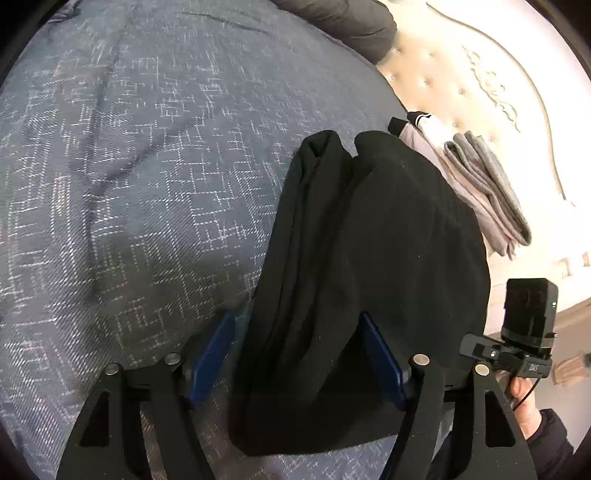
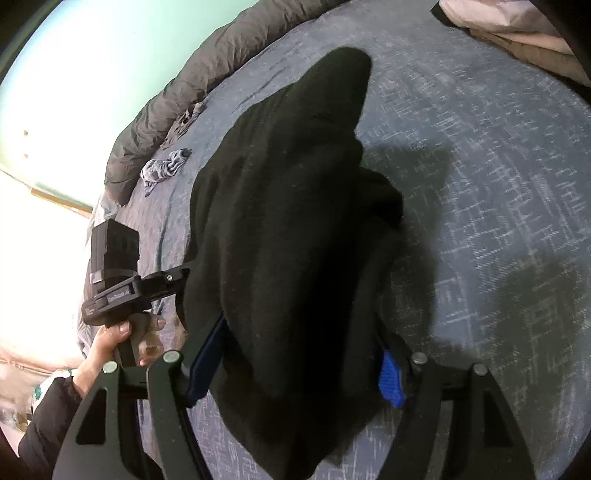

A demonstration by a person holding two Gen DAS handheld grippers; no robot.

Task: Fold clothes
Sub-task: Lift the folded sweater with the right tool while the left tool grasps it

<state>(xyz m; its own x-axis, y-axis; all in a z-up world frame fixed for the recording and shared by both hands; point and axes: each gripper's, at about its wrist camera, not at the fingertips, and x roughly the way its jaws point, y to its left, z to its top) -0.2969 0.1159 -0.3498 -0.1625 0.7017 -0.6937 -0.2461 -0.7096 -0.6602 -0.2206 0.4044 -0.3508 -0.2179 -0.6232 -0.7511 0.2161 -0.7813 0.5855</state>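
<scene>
A black garment lies folded into a long bundle on the blue patterned bedspread. My left gripper is open and straddles the bundle's near end; the left blue pad stands clear of the cloth, while the right pad lies against it. In the right wrist view the same black garment fills the gap of my right gripper, which is open, its blue pads on either side of the thick cloth. The cloth hides part of the fingers.
Folded grey and white clothes are stacked by the cream tufted headboard. A rolled grey duvet and striped socks lie along the bed's far edge. Pink and beige cloth sits at the top right. A hand holds the other gripper's handle.
</scene>
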